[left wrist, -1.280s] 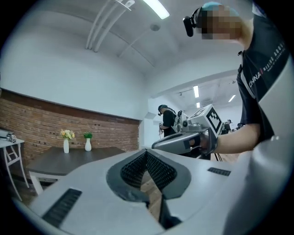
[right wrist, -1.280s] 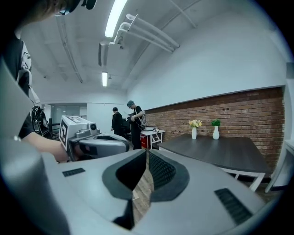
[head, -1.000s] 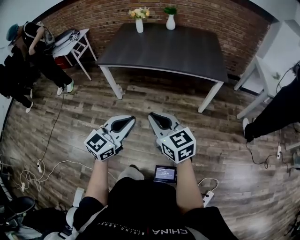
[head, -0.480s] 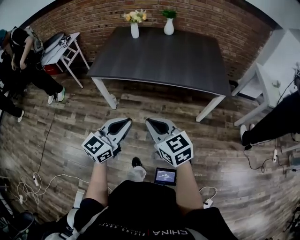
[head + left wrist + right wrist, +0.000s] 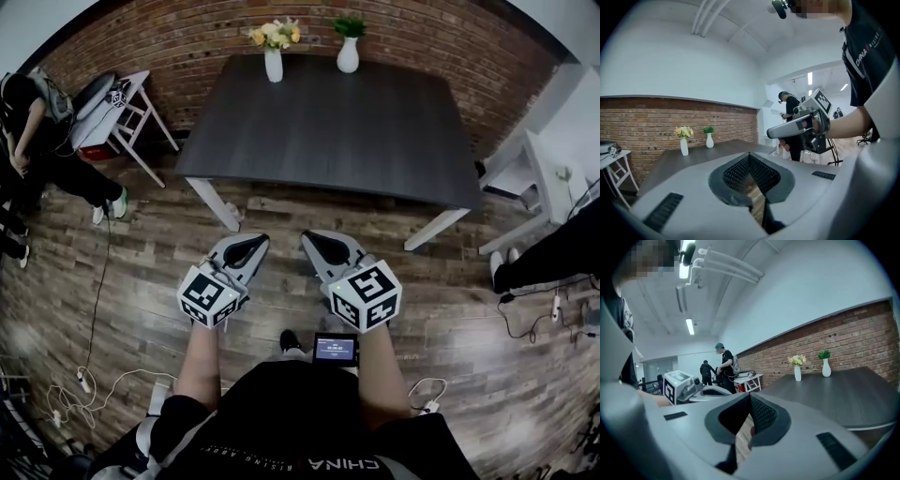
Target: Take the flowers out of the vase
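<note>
Steep downward view from the head onto a wooden floor (image 5: 141, 234) in a room with a brick wall (image 5: 169, 42). At the centre, a dark rectangular table (image 5: 328, 122), its far edge at the wall. On that far edge, left of the middle, a slim white vase (image 5: 273, 66), upright, with yellow and pale flowers (image 5: 274, 35) in it. To its right and apart from it, a second white vase (image 5: 348, 58) with a green sprig (image 5: 349, 25).

Nearer the viewer, above the floor and well short of the table, two bare forearms side by side, a grey gripper in each hand, both aimed towards the table. Left gripper (image 5: 255, 240): fingers (image 5: 736, 172) pressed together, nothing between them. Right gripper (image 5: 310, 234): fingers (image 5: 761, 416) likewise together and empty. Both well apart from the vase and the flowers.

At the wearer's waist, a small lit screen (image 5: 335, 349). Far left, a small white side table (image 5: 127, 103) with a person (image 5: 42, 141) beside it. Loose cables (image 5: 84, 380) on the floor at lower left. At the right edge, part of a white table (image 5: 544, 173) and a dark-trousered leg (image 5: 553, 253).
</note>
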A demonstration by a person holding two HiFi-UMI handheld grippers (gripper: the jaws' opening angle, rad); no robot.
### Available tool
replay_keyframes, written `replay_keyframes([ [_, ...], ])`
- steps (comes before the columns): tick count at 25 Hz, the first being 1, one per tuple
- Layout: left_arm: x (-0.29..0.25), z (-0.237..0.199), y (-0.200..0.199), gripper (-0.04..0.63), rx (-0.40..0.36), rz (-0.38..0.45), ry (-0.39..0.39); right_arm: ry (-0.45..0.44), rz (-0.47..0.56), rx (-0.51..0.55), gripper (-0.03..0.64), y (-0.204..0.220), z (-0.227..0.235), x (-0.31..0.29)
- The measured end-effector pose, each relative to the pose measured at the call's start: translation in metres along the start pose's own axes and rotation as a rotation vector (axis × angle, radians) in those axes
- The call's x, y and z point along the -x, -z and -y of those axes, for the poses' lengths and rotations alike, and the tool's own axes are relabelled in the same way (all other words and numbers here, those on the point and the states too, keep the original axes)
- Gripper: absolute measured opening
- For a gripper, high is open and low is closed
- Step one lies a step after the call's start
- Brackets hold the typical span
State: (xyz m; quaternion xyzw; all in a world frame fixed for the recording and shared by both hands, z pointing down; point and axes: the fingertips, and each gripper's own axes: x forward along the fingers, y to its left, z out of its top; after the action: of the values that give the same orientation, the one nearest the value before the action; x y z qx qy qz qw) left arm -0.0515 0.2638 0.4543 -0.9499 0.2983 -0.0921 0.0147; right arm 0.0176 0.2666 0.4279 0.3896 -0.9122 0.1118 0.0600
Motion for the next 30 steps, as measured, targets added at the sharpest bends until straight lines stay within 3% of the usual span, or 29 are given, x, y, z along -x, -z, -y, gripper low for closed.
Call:
replay_keyframes([
  [9, -0.037, -0.085, 0.011, 0.003, 0.101, 0.001, -0.019, 0.029, -0.007, -0.014, 0.006, -0.019, 0.062, -0.078],
  [14, -0.079, -0.139, 0.008, 0.003, 0.09, -0.016, -0.022, 0.026, 0.018, -0.033, 0.006, -0.039, 0.121, -0.123],
  [21, -0.163, -0.207, -0.027, 0.003, 0.123, 0.03, -0.048, -0.001, -0.008, 0.032, 0.006, -0.077, 0.208, -0.168],
  [30, -0.213, -0.261, -0.016, 0.003, 0.159, -0.007, -0.098, -0.017, -0.039, -0.032, 0.006, -0.073, 0.281, -0.211],
])
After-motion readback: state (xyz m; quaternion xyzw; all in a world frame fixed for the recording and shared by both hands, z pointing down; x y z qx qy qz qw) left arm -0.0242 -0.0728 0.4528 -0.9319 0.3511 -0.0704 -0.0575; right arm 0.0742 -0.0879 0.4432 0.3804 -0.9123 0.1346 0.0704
